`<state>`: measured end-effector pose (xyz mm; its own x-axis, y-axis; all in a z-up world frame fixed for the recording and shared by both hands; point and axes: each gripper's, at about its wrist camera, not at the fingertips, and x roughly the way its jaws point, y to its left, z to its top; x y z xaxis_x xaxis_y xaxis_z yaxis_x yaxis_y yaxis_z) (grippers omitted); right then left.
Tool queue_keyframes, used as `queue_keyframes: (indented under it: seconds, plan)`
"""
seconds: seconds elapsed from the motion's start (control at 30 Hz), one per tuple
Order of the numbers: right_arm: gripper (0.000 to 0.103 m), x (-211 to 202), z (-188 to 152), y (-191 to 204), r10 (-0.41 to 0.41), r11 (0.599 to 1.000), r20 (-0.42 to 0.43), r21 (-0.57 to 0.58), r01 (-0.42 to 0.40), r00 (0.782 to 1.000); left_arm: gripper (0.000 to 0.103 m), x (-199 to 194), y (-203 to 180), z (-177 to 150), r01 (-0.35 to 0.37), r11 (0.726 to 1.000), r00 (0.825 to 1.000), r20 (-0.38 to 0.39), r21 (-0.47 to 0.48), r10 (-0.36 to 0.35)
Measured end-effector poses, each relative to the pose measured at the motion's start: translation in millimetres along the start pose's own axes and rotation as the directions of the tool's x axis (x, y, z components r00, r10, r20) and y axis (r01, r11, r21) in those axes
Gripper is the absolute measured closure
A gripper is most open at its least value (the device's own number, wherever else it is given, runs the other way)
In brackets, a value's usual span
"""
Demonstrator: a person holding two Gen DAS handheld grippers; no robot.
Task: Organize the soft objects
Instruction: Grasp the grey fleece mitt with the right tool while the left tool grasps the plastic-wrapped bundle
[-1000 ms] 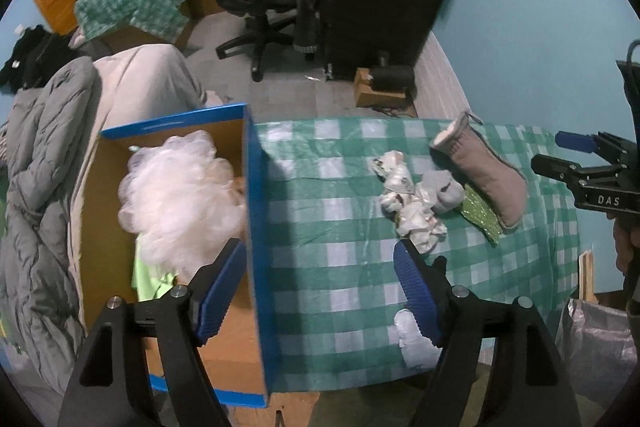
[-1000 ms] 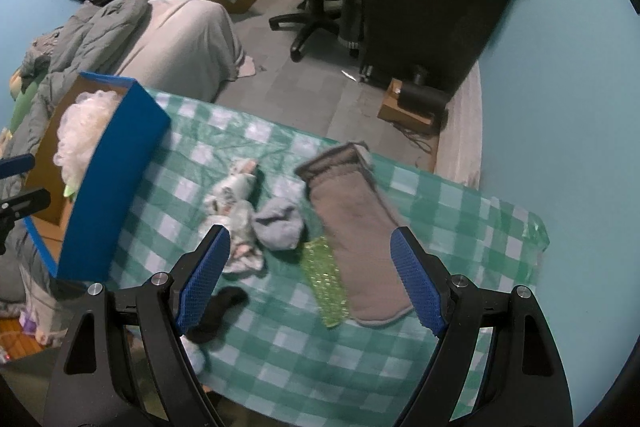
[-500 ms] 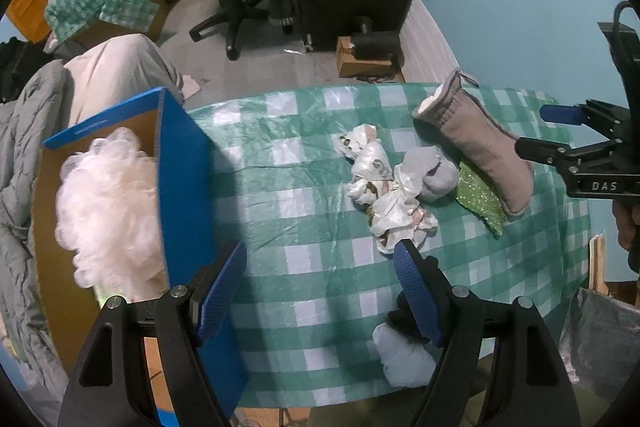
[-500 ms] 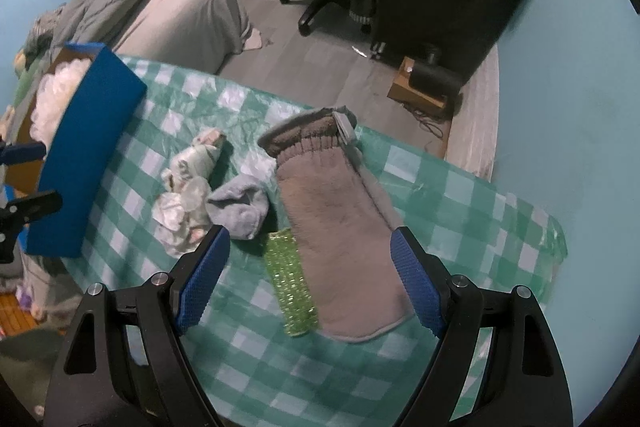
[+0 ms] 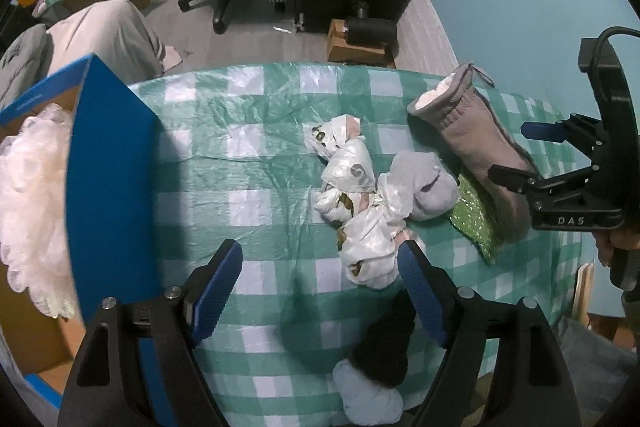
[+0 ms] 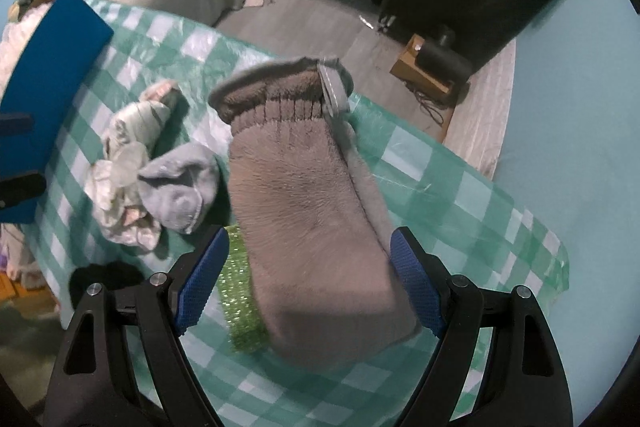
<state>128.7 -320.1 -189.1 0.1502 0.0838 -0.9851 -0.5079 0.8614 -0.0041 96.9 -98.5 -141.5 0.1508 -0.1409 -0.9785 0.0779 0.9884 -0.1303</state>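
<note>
Two grippers hang over the checkered surface (image 5: pixel 260 131). The left gripper (image 5: pixel 320 279) has its jaws opening, nothing pressed between them, above a crumpled white plastic bag (image 5: pixel 360 203) beside a grey cloth (image 5: pixel 424 187). The right gripper (image 6: pixel 310 275) straddles the grey fuzzy mitt (image 6: pixel 308 203) with jaws spread wide, pads clear of it. A green glittery strip (image 6: pixel 240 295) lies alongside the mitt. A blue box (image 5: pixel 108 195) holding white fluff (image 5: pixel 28 195) stands at the left edge.

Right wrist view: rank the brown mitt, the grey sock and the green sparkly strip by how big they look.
1. Brown mitt, by far the largest.
2. Grey sock.
3. Green strip, though the mitt hides part of it, so second and third are unsure.
The mitt also lies nearest the camera.
</note>
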Motion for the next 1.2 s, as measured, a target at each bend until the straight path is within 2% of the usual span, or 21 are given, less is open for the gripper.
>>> queue_keyframes:
  seconds: [0.4,0.67,0.73,0.9,1.03,1.1,1.17,1.2]
  plan:
    - [0.019,36,7,-4,0.023,0.999,-0.071,-0.033,-0.026,0.997,0.017,34,-19,4,-0.02,0.999,0.999,-0.047,0.025,0.021]
    - [0.021,51,8,-15,0.06,0.998,-0.074,-0.019,-0.061,0.995,0.017,58,-29,12,-0.05,0.997,0.995,-0.087,0.05,0.054]
    - [0.028,51,7,-15,0.05,0.999,-0.068,-0.016,-0.051,0.996,0.017,63,-31,14,-0.057,0.997,0.994,-0.089,0.059,0.062]
    - [0.061,45,2,-19,0.035,0.999,-0.041,-0.02,-0.036,0.999,0.016,78,-36,16,-0.077,0.993,0.99,-0.113,0.088,0.087]
    - [0.076,36,-1,-22,0.047,0.999,-0.016,-0.016,-0.047,0.999,0.017,80,-39,16,-0.079,0.99,0.991,-0.102,0.12,0.092]
    - [0.087,30,-2,-23,0.06,0.998,-0.001,-0.007,-0.06,0.998,0.023,79,-38,13,-0.061,0.99,0.993,-0.091,0.125,0.072]
    - [0.087,26,-3,-20,0.045,0.999,0.006,-0.004,-0.045,0.999,0.031,79,-38,11,-0.042,0.991,0.994,-0.093,0.129,0.054]
    - [0.087,26,-4,-20,0.048,0.999,0.007,-0.001,-0.048,0.999,0.041,78,-37,9,-0.033,0.991,0.994,-0.095,0.132,0.045]
